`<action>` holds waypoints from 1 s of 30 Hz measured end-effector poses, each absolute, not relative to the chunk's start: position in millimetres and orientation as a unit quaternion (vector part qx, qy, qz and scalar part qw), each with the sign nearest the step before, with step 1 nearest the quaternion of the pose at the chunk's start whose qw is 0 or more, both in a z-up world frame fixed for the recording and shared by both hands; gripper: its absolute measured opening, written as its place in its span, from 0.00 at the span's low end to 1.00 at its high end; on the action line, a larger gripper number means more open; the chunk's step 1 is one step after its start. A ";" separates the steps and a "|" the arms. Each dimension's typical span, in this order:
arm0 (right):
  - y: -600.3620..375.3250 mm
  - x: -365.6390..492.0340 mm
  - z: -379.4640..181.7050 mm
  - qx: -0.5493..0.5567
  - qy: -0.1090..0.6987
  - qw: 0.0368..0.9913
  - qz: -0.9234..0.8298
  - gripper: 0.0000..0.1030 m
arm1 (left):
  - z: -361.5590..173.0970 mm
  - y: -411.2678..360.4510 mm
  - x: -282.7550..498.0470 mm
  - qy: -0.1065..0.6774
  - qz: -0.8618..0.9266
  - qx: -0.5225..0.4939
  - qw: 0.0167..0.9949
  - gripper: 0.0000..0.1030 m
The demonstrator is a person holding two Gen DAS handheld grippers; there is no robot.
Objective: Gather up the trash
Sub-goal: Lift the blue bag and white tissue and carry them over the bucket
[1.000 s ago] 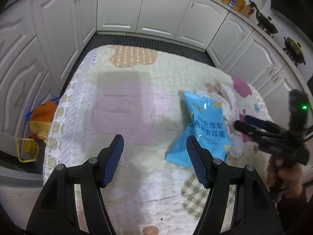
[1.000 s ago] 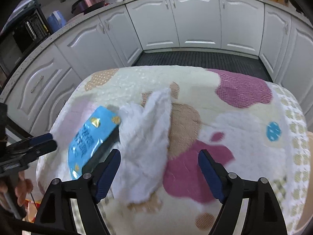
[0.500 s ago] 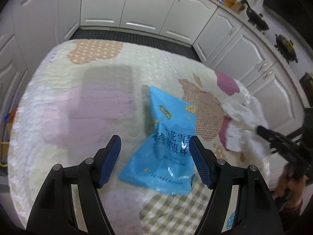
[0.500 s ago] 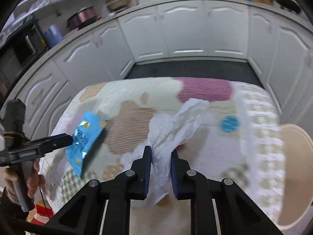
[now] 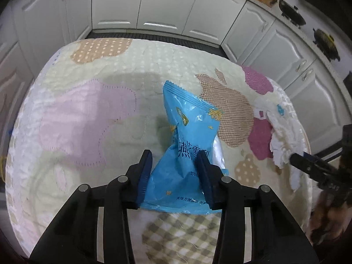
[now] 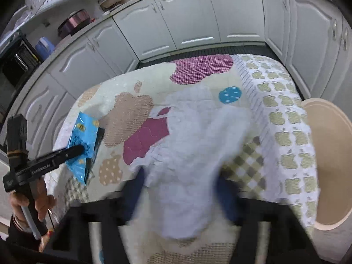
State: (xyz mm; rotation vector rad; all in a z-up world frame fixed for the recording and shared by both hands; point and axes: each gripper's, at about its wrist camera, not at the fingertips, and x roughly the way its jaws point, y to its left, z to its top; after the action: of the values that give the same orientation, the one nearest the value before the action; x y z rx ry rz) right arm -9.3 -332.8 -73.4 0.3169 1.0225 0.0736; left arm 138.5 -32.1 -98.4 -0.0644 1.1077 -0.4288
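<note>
Crinkled blue snack packet (image 5: 189,145) (dark print, yellow specks) on quilted cloth (image 5: 88,114)

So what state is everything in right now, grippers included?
Left gripper: just been closing, pads on the blue snack packet.
Blue snack packet: creased, lying on the table, pinched.
Right gripper: blurred, just been opening.
White tissue: crumpled, loose between its jaws.
Beige bin: open-topped, beside the table.
Cabinet doors: shut.
</note>
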 end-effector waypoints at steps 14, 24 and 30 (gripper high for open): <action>-346.6 -39.3 -41.3 0.121 0.434 0.893 0.018 0.19 | -56.5 -68.5 98.3 0.473 -0.236 -0.014 0.849 0.38; -379.6 -74.2 -9.8 0.138 0.402 0.905 0.000 0.19 | -40.4 -120.9 80.1 0.452 -0.255 0.011 0.855 0.38; -403.2 -88.7 -2.2 0.148 0.391 0.908 -0.021 0.19 | -34.5 -154.1 69.8 0.436 -0.268 0.036 0.858 0.38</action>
State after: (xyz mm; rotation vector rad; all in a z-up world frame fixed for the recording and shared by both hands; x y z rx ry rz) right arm -88.7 -403.2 -2.2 0.3045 0.8067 -0.0438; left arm 69.8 -154.1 -34.5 0.0746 0.9164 -0.5626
